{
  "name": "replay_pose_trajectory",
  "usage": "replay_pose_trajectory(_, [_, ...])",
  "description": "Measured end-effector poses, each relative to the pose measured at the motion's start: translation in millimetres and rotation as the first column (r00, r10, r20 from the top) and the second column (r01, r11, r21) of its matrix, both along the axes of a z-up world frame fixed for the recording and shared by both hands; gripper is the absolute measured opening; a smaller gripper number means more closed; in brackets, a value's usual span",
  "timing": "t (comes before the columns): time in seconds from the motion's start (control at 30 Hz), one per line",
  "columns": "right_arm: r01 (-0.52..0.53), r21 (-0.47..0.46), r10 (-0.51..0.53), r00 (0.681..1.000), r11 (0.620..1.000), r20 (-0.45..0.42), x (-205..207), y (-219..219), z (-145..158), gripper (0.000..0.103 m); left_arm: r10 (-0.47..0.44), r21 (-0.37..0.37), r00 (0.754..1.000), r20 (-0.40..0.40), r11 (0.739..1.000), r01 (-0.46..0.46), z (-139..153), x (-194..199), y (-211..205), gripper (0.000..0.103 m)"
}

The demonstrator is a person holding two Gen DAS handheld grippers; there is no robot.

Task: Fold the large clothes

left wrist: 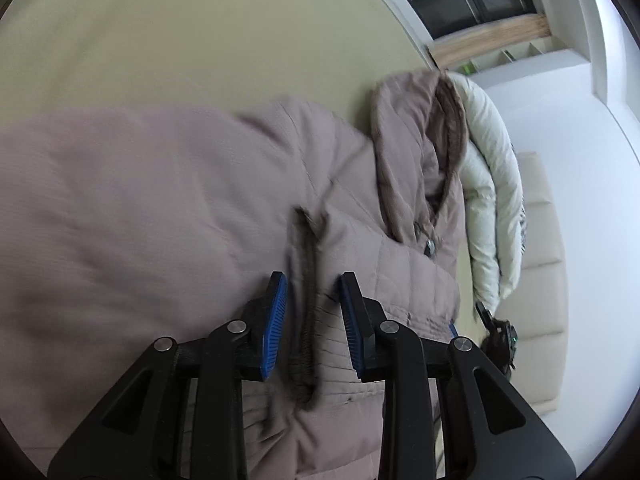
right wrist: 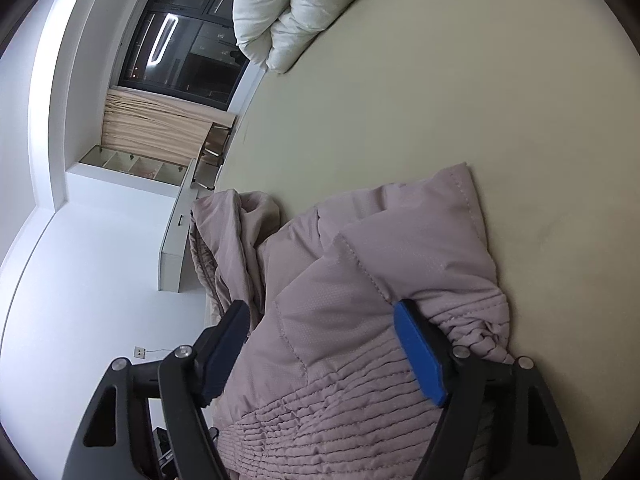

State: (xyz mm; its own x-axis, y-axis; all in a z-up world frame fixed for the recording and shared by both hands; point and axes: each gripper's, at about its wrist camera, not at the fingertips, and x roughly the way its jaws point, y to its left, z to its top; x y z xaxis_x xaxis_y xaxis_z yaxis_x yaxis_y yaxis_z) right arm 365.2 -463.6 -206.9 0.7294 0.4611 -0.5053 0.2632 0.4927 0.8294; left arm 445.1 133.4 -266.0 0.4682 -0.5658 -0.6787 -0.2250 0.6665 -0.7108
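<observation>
While the big coat (left wrist: 168, 200) lay spread on the bed (left wrist: 160, 48), both grippers hung over it. The bed had a smooth, pale green sheet. A puffy white duvet (right wrist: 296, 12) sat bunched at the far end of the bed. Past the bed were white walls, a dark window (right wrist: 180, 52) with a light shining in it, a tan curtain (right wrist: 152, 120) and a white shelf unit (right wrist: 132, 160).

The coat was a soft, padded, dusty pink one. Its hood (left wrist: 416, 152) lay flat near the duvet, with a brown trim along its edge. A dark knit cuff (left wrist: 306, 300) lay on the coat.

The left gripper (left wrist: 312, 292) had its jaws apart, not squeezing anything. The dark cuff ran right between the two blue pads (left wrist: 276, 320), but I could not tell if they touched it.

The right gripper (right wrist: 324, 344) had its jaws spread wide too. A thick fold of the coat, with a stretchy gathered band (right wrist: 340, 412), sat between them. The blue pad on one side pressed close against the cloth. The other pad was just beside the cloth. Nothing was pinched.
</observation>
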Motion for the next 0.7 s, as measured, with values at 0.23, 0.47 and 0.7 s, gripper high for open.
replay_pose_trajectory(0.23, [0.015, -0.024, -0.014, 0.999, 1.0, 0.039, -26.8, 24.2, 36.1, 0.086, 0.092, 0.119, 0.989, 0.113, 0.987, -0.105, 49.6, -103.7, 57.7, 0.027])
replay_pose_trajectory(0.47, [-0.065, 0.042, 0.06, 0.993, 0.997, 0.102, -90.8, 71.5, 57.3, 0.089, 0.378, 0.069, 0.919, 0.113, 0.919, -0.387, 42.9, -277.8, 130.4, 0.042])
replay_pose_trajectory(0.7, [-0.173, 0.024, 0.17, 0.98, 0.985, 0.104, -158.7, 132.2, 65.6, 0.096, 0.663, -0.053, 0.745, 0.07, 0.748, -0.661, 17.7, -386.4, 170.5, 0.085])
